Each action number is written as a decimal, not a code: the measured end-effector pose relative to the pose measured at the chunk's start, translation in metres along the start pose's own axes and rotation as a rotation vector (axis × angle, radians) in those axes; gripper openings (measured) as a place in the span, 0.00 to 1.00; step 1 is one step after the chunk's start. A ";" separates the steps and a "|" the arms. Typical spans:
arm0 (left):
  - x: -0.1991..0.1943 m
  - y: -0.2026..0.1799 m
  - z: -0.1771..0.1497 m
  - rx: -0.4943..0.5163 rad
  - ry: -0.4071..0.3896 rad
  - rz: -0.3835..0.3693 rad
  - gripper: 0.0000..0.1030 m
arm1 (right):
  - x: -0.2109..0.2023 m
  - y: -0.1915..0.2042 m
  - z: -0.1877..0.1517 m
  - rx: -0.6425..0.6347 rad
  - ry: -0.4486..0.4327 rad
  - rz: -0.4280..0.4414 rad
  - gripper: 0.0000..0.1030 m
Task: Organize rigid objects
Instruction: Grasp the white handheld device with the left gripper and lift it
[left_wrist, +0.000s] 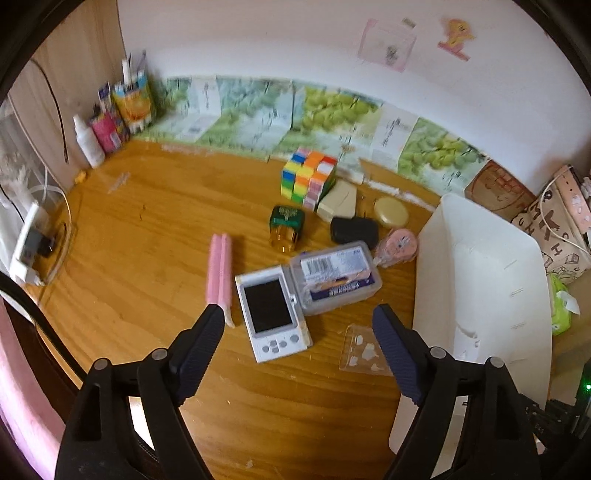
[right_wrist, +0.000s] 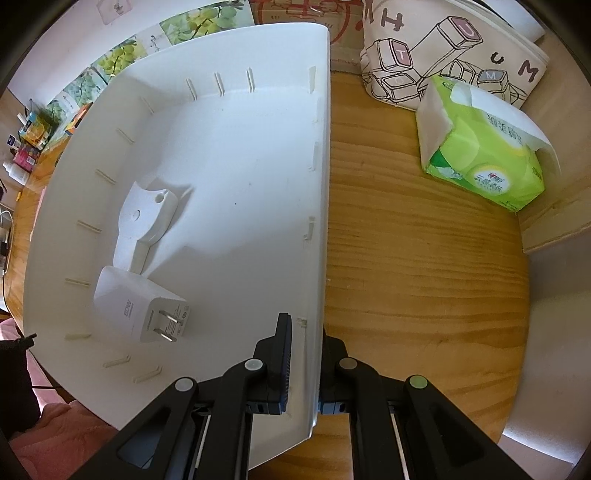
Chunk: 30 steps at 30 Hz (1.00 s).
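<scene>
1. The white plastic bin (right_wrist: 229, 155), smooth with small ribs on its walls, holds a glossy white charger (right_wrist: 142, 308) with two metal prongs and a flat white bracket-like piece (right_wrist: 146, 218).
2. The right gripper (right_wrist: 304, 354) is clamped on the bin's near wall, one pad inside, one outside.
3. The left gripper (left_wrist: 299, 347) hangs wide apart with nothing between its ribbed pads, left of the bin.
4. Left of the bin on the wooden table (left_wrist: 140, 229): a white handheld console (left_wrist: 271, 315), a clear lidded box (left_wrist: 334, 277), a pink bar (left_wrist: 219, 269), a multicoloured cube (left_wrist: 308, 175).
5. Nearer the bin lies a clear packet (left_wrist: 364, 349), perhaps holding small white bits.
</scene>
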<state>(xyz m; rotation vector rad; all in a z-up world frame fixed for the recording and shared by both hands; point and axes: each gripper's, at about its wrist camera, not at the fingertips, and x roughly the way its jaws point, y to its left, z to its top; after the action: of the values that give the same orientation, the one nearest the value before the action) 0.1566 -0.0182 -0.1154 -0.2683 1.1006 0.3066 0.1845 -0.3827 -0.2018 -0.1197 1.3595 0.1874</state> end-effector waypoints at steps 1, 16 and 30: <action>0.006 0.002 -0.001 -0.010 0.021 0.001 0.82 | 0.001 0.000 0.000 0.003 0.000 0.001 0.11; 0.080 0.016 -0.009 -0.098 0.318 0.055 0.82 | 0.008 -0.024 0.006 0.108 0.025 0.074 0.11; 0.123 0.033 0.003 -0.170 0.419 0.078 0.82 | 0.013 -0.043 0.002 0.302 0.071 0.223 0.12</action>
<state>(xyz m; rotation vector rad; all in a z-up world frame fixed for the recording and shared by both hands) 0.1982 0.0274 -0.2274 -0.4556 1.5031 0.4269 0.1979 -0.4238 -0.2148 0.2813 1.4557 0.1630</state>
